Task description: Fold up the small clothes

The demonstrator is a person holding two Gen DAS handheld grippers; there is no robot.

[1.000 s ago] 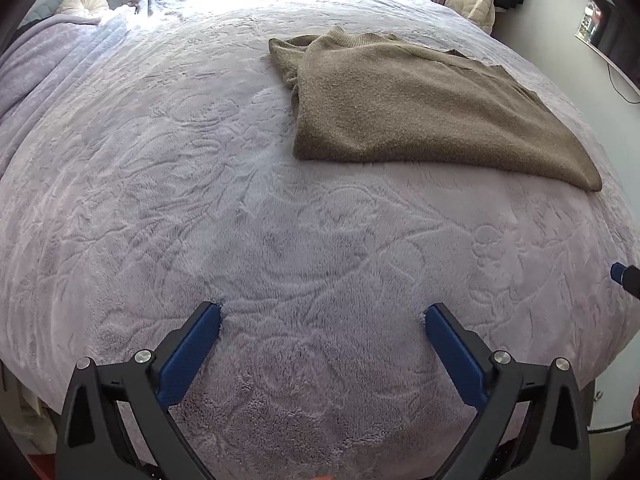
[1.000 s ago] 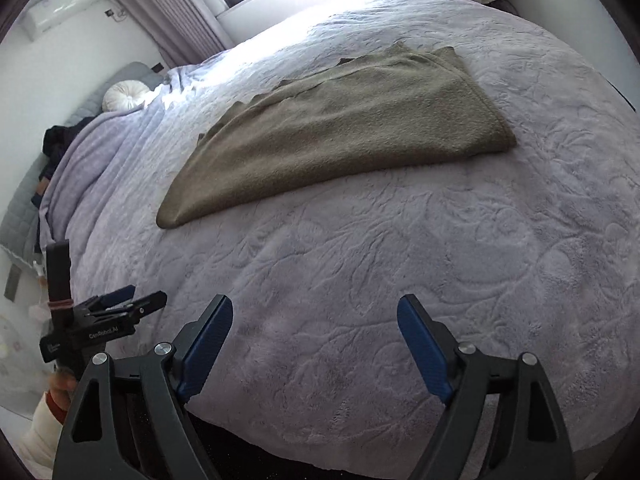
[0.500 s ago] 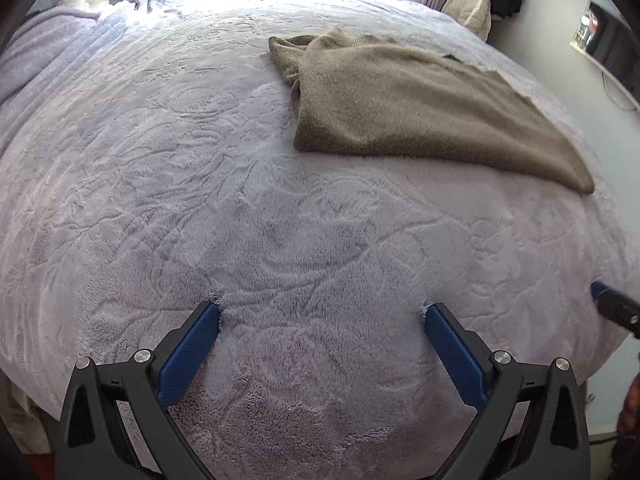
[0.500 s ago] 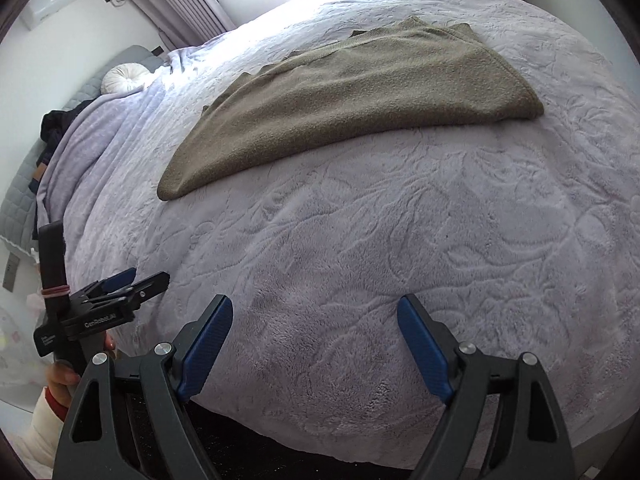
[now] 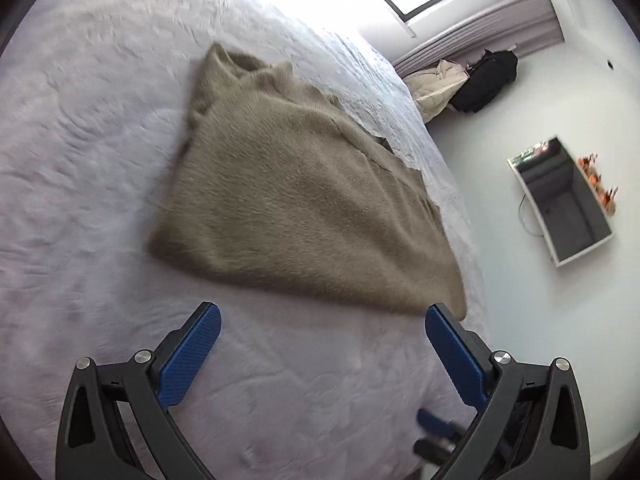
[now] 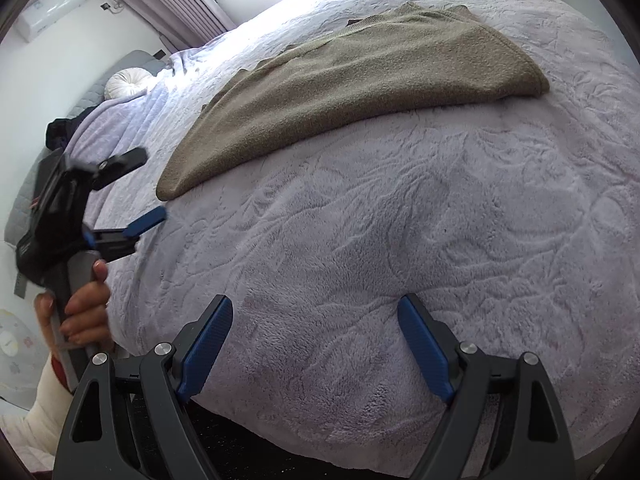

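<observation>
Blue-padded fingers of the left gripper (image 5: 322,312) are being held spread wide, nothing being pinched between them; the tip of the right-hand finger (image 5: 452,356) is being seen just beside the near corner of the sweater (image 5: 304,200), though whether cloth is being touched cannot be told. One olive-brown sweater is being shown, lying flat on the pale lilac bedspread (image 5: 80,240) directly ahead of that gripper.

The right gripper (image 6: 316,312) is likewise being held wide apart and empty, hovering over bare bedspread (image 6: 440,220), with the sweater (image 6: 360,80) lying well ahead of it. To its left, the left gripper (image 6: 150,184) is being gripped by a hand (image 6: 82,308), close to the sweater's pointed corner.

Two grippers and one garment are being counted. One round white cushion (image 6: 126,82) and one air conditioner (image 6: 60,0) are being seen beyond the right gripper. No writing is being made out legibly.
</observation>
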